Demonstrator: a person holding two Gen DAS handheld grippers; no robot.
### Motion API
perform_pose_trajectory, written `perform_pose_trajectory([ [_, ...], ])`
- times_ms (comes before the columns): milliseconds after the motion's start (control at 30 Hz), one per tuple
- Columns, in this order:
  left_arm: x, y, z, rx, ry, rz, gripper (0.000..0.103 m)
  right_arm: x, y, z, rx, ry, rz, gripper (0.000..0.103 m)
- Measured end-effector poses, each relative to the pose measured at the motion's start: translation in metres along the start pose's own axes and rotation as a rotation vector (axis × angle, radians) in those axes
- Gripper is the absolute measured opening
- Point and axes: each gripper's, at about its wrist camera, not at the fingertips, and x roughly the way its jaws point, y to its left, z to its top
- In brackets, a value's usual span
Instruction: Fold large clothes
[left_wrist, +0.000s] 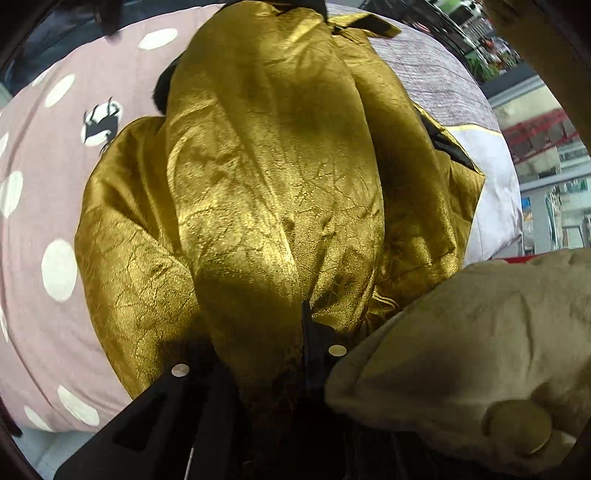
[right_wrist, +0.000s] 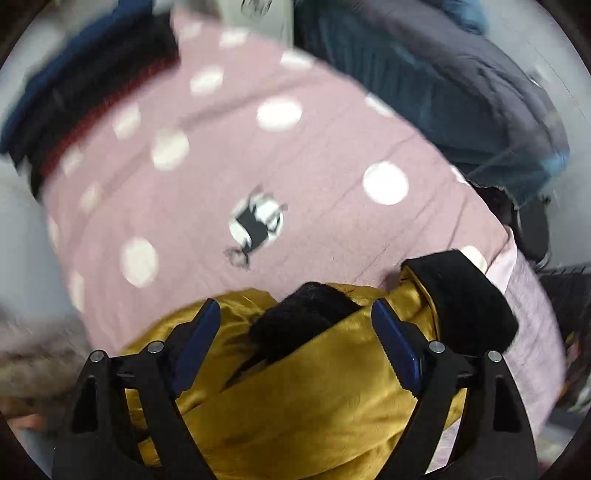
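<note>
The gold jacket (left_wrist: 273, 192) lies on a pink bedsheet (left_wrist: 33, 155) with white dots. The left gripper (left_wrist: 295, 332) is closed on a fold of the gold cloth, which rises from its tips toward 12 o'clock. The right gripper (right_wrist: 295, 325) stands wide open and holds nothing; the jacket's black fuzzy cuff (right_wrist: 303, 317) lies between its blue fingers (right_wrist: 195, 343), not touching them. A beige sleeve (left_wrist: 480, 350) is at 4 o'clock in the left view.
</note>
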Motion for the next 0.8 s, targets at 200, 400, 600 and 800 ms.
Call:
perform_pose_trajectory([
  [200, -0.009, 0.007, -0.006, -0.028, -0.018, 0.03, 0.006, 0.11, 0.033, -0.033, -0.314, 0.365, -0.209, 0.06],
  [400, -0.032, 0.015, -0.003, 0.002, -0.098, 0.136, 0.006, 0.023, -0.072, -0.056, 0.149, -0.036, -0.041, 0.01],
  [600, -0.114, 0.05, 0.016, -0.06, -0.295, 0.241, 0.005, -0.105, -0.184, -0.141, 0.553, -0.36, -0.07, 0.009],
  [800, -0.212, 0.102, 0.013, -0.222, -0.53, 0.246, 0.005, -0.214, -0.233, -0.262, 0.841, -0.579, -0.202, 0.009],
])
